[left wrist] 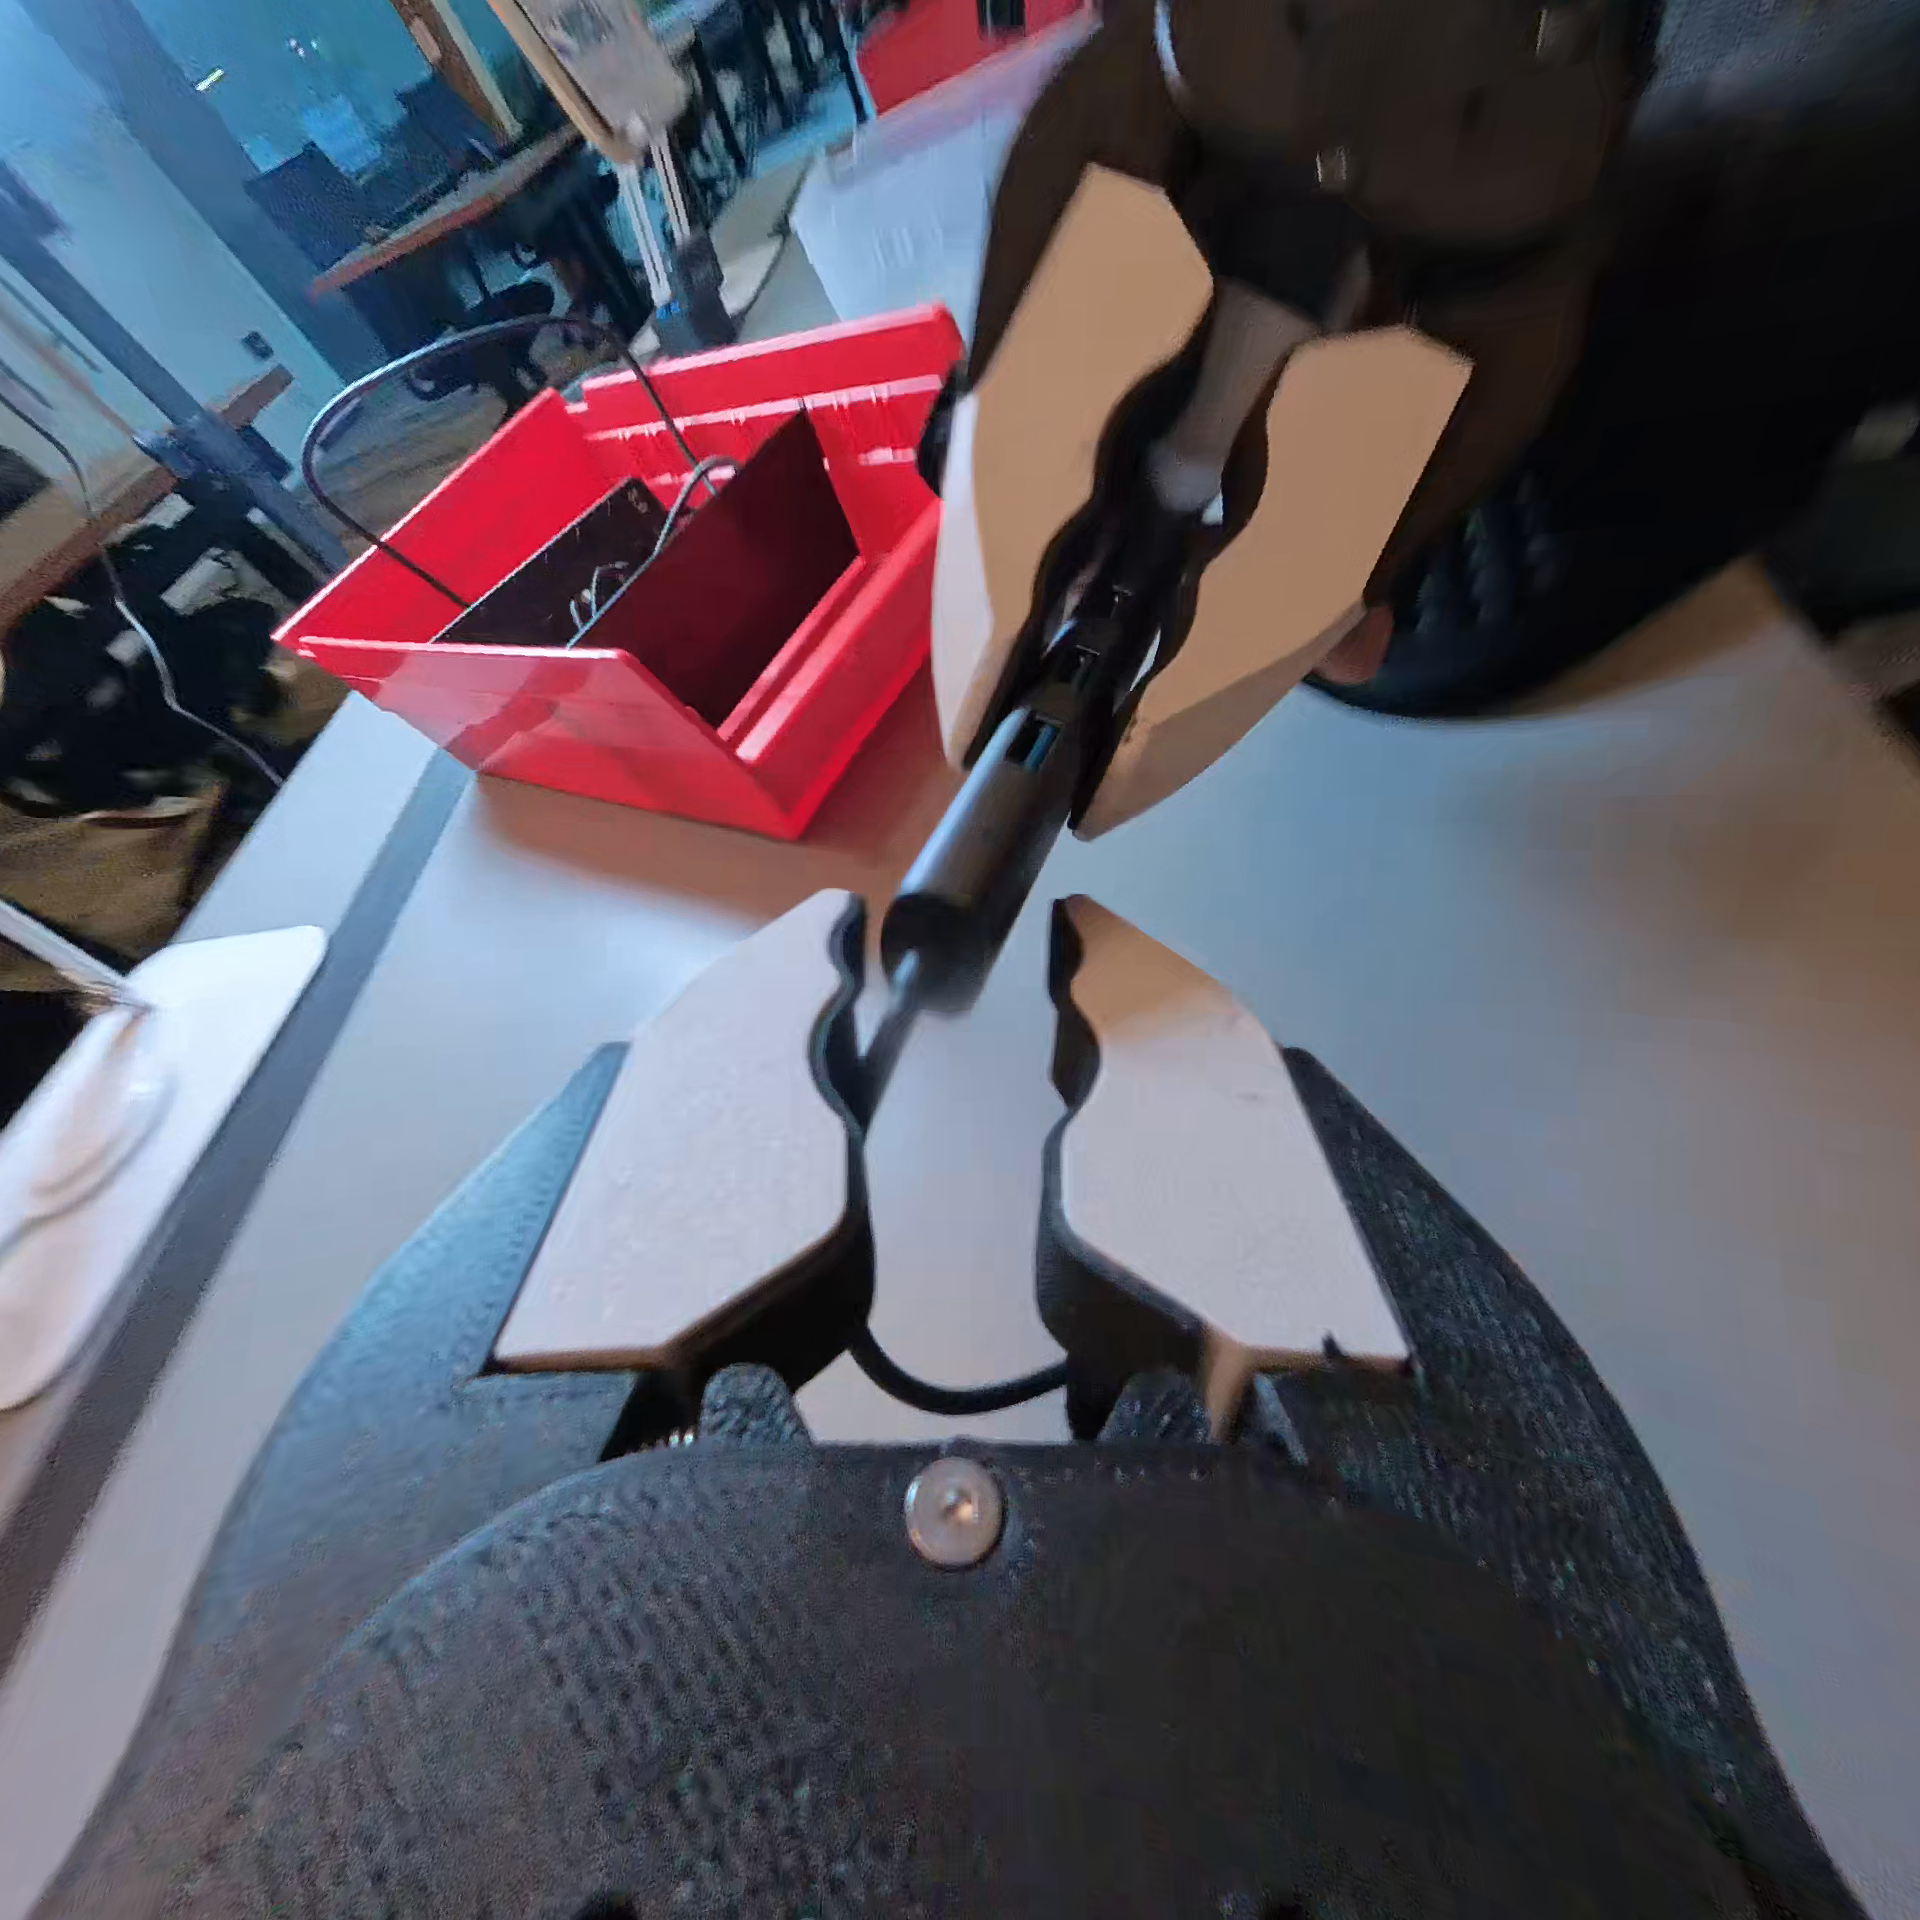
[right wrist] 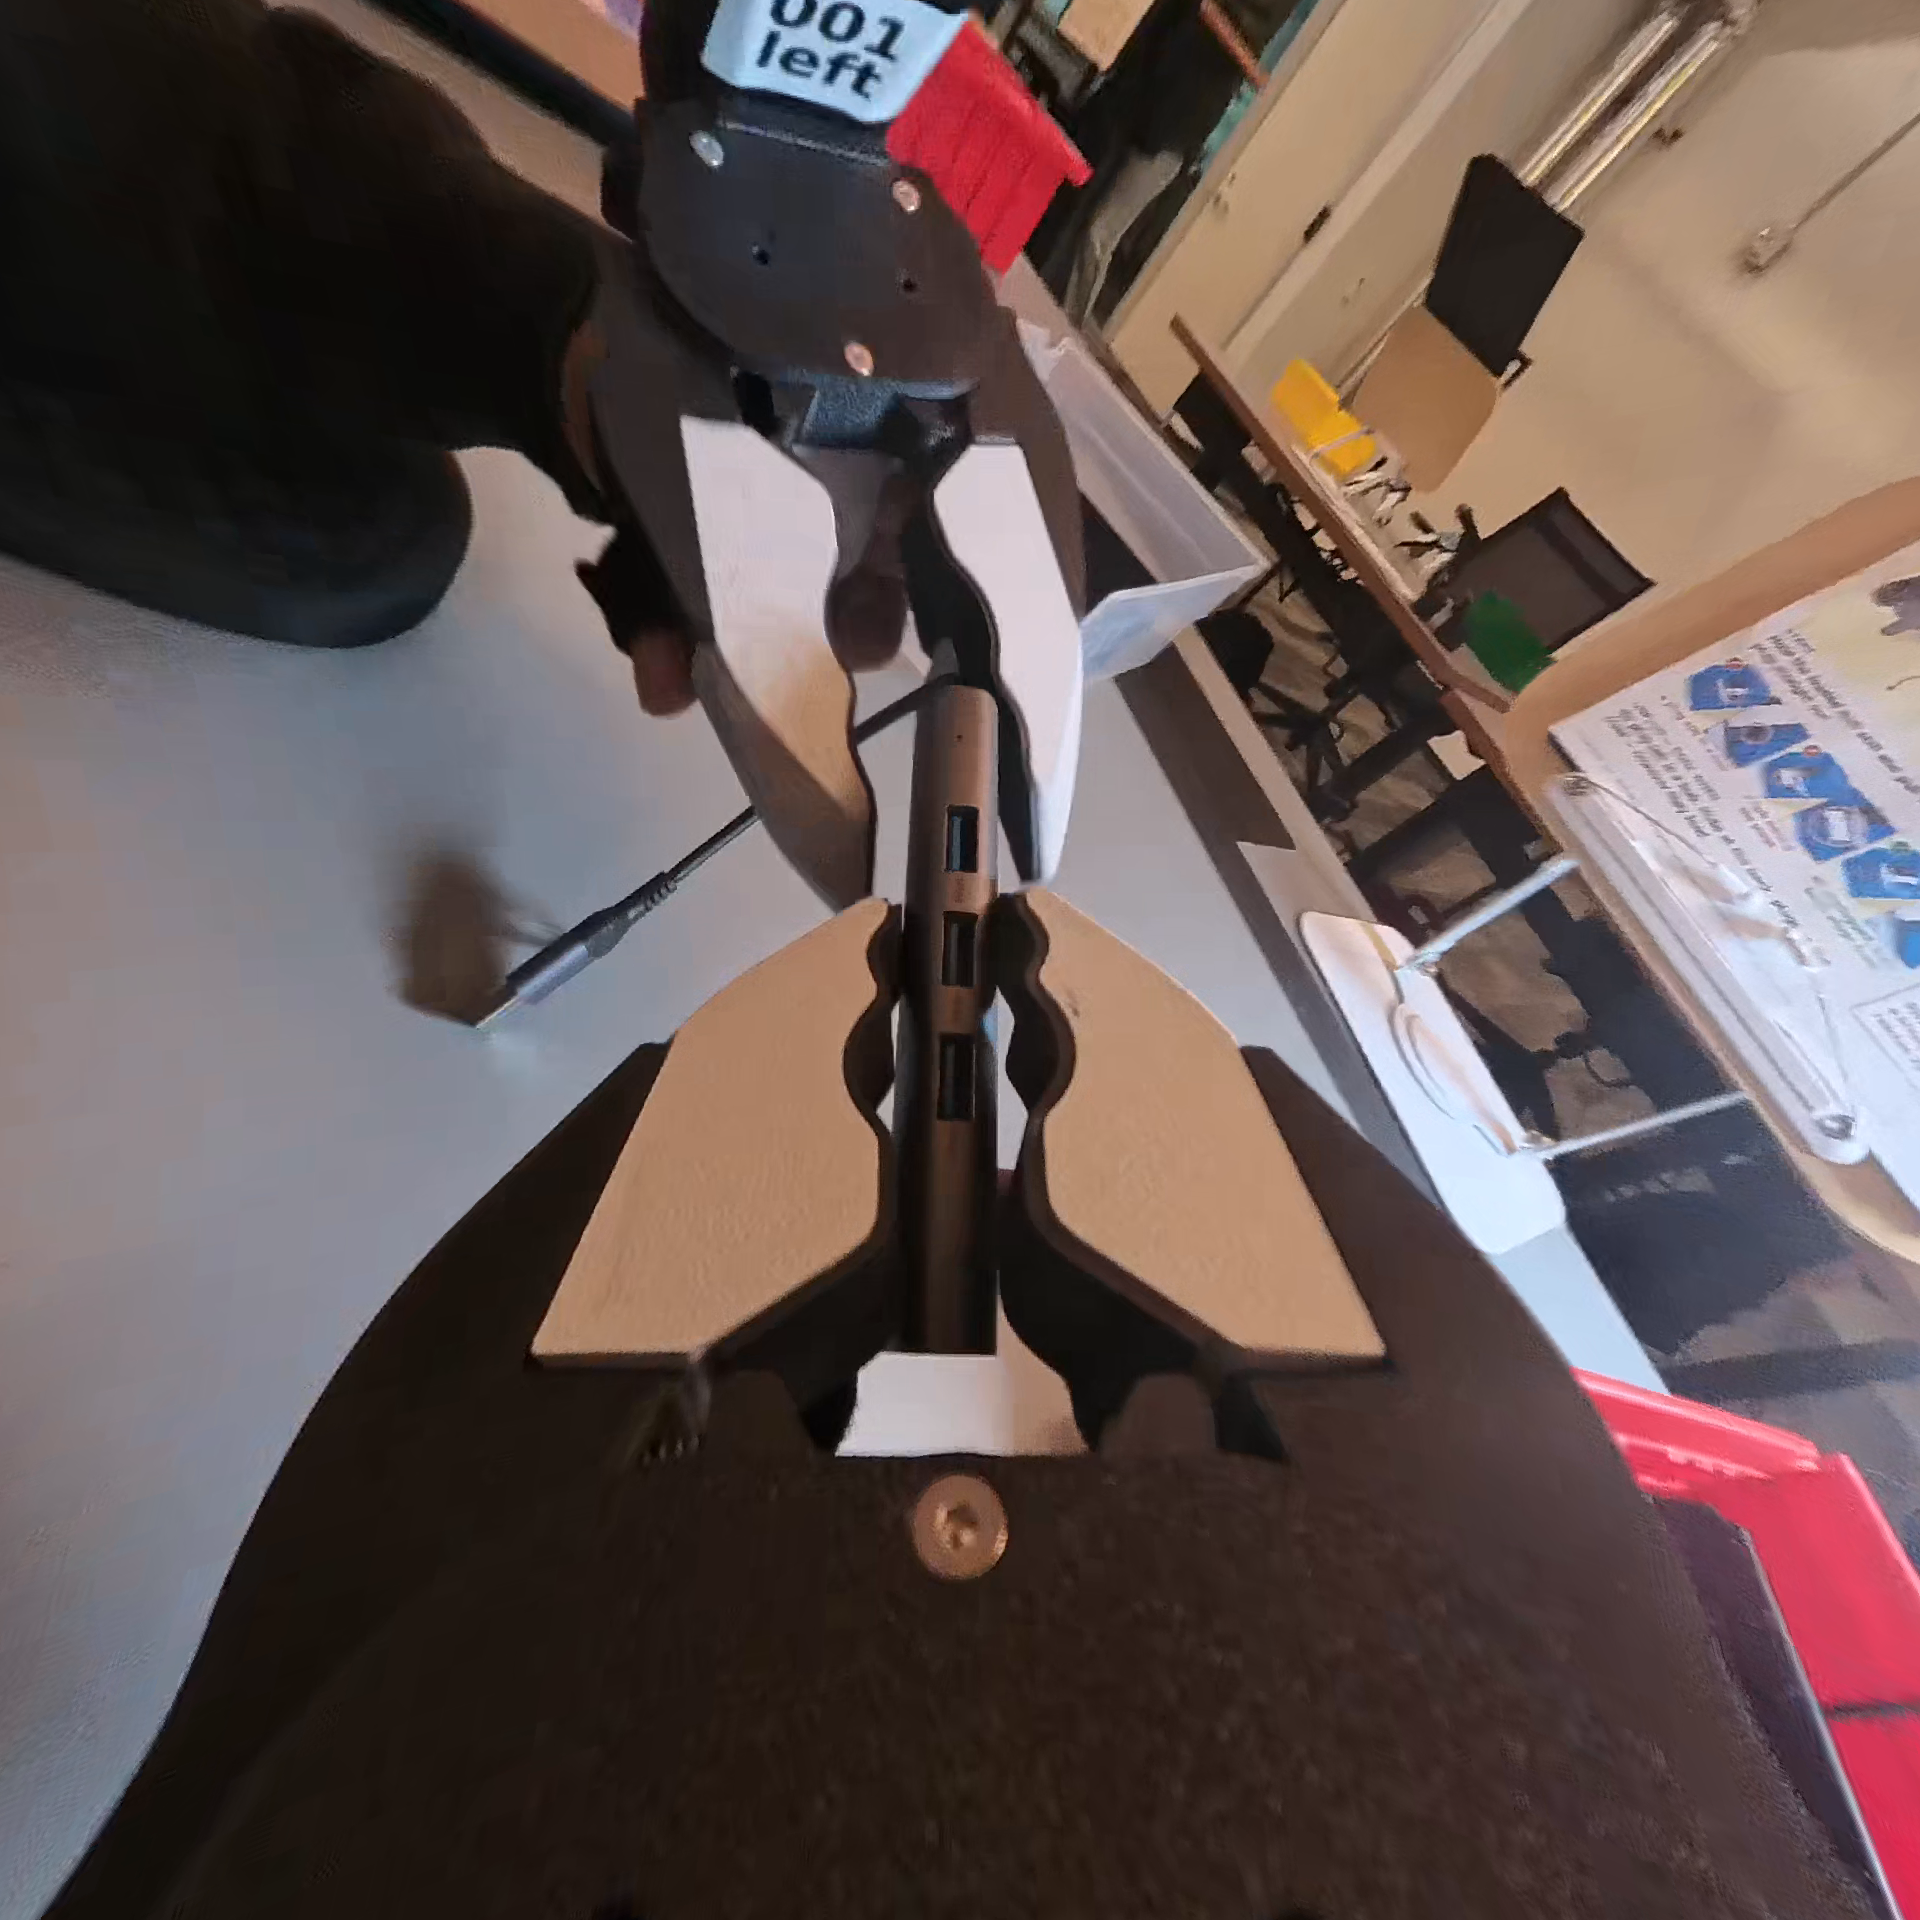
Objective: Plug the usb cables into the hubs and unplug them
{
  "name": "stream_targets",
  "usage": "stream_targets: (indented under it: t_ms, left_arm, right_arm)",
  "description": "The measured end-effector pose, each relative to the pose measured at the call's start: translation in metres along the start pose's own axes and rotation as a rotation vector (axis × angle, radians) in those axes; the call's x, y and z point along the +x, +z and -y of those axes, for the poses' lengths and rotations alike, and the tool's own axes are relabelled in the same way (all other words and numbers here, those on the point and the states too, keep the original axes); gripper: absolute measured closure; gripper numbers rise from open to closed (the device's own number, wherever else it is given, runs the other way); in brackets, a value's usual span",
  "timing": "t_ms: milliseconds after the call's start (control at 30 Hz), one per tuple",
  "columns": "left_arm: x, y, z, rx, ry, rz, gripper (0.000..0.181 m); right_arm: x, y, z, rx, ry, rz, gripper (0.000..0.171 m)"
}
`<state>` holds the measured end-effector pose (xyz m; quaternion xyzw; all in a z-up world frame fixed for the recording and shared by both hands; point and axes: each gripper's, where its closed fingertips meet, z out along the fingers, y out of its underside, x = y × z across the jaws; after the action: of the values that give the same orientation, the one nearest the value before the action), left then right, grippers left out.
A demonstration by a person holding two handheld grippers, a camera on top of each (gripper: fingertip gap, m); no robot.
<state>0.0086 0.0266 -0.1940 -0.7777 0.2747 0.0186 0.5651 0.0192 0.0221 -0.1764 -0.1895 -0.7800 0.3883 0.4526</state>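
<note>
A slim dark grey USB hub (right wrist: 943, 1195) with three ports along its edge is held above the grey table (right wrist: 208, 1039). My right gripper (right wrist: 951, 909) is shut on it. In the left wrist view the right gripper (left wrist: 1029, 790) comes down from above, gripping the hub (left wrist: 977, 831). My left gripper (left wrist: 956, 914) is open, its fingers on either side of the hub's cable end. The hub's own black cable (left wrist: 883, 1039) runs back between them. Its grey USB plug (right wrist: 551, 966) hangs free at the left, in no port.
A red bin (left wrist: 623, 623) with a black divider and a black cable stands on the table beyond the grippers, and shows in the right wrist view (right wrist: 1766, 1558). A white stand base (left wrist: 104, 1091) and a clear sheet holder (right wrist: 1766, 831) are at the table edge. A person's dark sleeve (right wrist: 208, 312) is nearby. Only a small space, under 4 cm, lies between the two pairs of fingers.
</note>
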Motion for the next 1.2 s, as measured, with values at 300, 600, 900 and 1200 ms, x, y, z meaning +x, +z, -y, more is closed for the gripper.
stream_targets:
  t_ms: [300,600,900,1200]
  left_arm:
    - [0.013,-0.022,0.042,0.328,-0.192,-0.219,0.165]
    - [0.021,-0.043,0.078,0.688,-0.425,-0.434,0.164]
    - [0.013,-0.004,0.030,0.399,-0.466,-0.345,0.155]
    - [-0.055,-0.031,0.010,0.286,-0.408,0.052,0.144]
  right_arm:
    - [0.007,-0.032,0.046,0.340,0.155,0.080,0.129]
    - [-0.007,-0.026,0.065,0.484,0.435,0.239,0.118]
    - [0.004,-0.013,0.036,0.233,0.260,0.056,0.148]
    - [0.026,-0.027,0.019,0.107,-0.240,-0.234,0.148]
